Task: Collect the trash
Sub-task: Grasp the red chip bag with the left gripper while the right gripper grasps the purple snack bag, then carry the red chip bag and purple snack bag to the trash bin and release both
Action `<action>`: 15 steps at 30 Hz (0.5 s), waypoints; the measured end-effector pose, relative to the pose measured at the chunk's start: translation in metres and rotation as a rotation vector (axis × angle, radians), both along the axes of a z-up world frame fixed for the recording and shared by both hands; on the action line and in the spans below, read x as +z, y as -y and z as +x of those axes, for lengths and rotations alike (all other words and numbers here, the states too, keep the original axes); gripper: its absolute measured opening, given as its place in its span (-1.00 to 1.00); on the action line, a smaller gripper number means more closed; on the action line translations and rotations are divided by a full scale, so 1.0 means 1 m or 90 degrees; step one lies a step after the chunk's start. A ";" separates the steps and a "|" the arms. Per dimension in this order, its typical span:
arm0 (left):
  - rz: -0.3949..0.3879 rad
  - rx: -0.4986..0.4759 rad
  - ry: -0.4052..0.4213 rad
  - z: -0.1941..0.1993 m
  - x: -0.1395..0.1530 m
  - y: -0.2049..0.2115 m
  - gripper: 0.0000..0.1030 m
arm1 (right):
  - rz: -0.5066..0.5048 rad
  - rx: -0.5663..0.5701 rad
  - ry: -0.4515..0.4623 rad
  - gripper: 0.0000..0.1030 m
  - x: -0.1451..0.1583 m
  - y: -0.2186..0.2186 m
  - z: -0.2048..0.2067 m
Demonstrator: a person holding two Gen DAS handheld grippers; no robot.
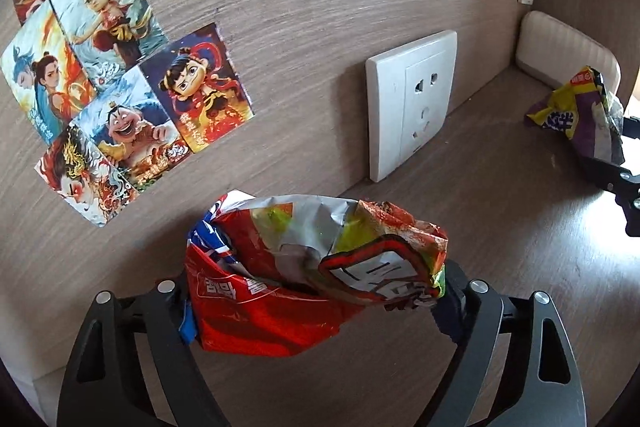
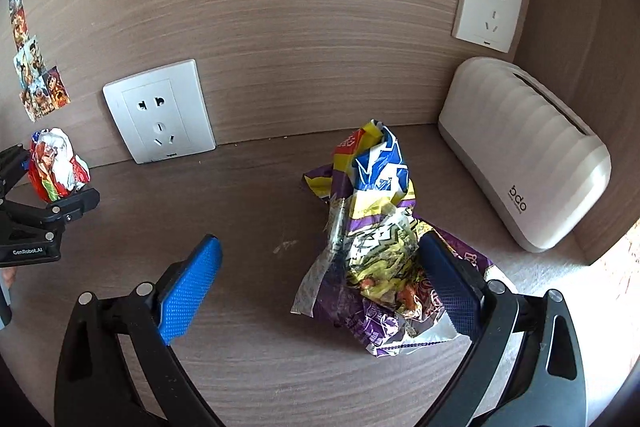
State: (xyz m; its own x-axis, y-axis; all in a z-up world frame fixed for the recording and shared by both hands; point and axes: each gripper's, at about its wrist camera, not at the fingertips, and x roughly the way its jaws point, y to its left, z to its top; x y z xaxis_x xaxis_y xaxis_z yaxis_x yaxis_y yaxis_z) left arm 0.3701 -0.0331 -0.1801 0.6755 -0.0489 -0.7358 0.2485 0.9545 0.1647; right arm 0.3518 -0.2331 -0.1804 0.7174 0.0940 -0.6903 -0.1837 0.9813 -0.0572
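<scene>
— Crumpled red wrapper (image 1: 304, 275), right between the fingers of my left tongs (image 1: 316, 303). What do you make of the grip?

— Your left tongs are clamped on it from both sides, and it bulges up above the pads. In the right wrist view the same red wrapper (image 2: 56, 167) hangs in those tongs clear of the desk (image 2: 248, 195). And your right tongs (image 2: 320, 283)?

— Spread wide. My blue left pad (image 2: 192, 291) stands well apart from the trash; the dark right pad touches the purple and yellow wrapper (image 2: 372, 247), which lies on the desk between the two fingers, closer to the right one.

— What sits beyond it?

— White ribbed box (image 2: 520, 155) ahead and to the right of my right tongs, against the wall. One wall socket (image 2: 160, 111) ahead to the left, low by the desk, a second socket (image 2: 488, 3) higher above the box.

— And ahead of the left tongs?

— Cartoon stickers (image 1: 116, 83) up on the wood panel, left of the socket.
</scene>
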 end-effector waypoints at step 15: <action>-0.077 -0.021 0.021 -0.021 0.034 -0.006 0.29 | 0.031 0.007 0.048 -0.24 0.028 0.006 -0.020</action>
State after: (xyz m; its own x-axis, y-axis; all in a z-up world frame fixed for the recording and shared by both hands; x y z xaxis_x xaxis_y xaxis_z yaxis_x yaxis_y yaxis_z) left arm 0.3487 -0.0269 -0.1457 0.6958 -0.1579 -0.7007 0.2761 0.9594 0.0580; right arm 0.3321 -0.2390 -0.1521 0.7656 0.1346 -0.6291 -0.1918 0.9811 -0.0235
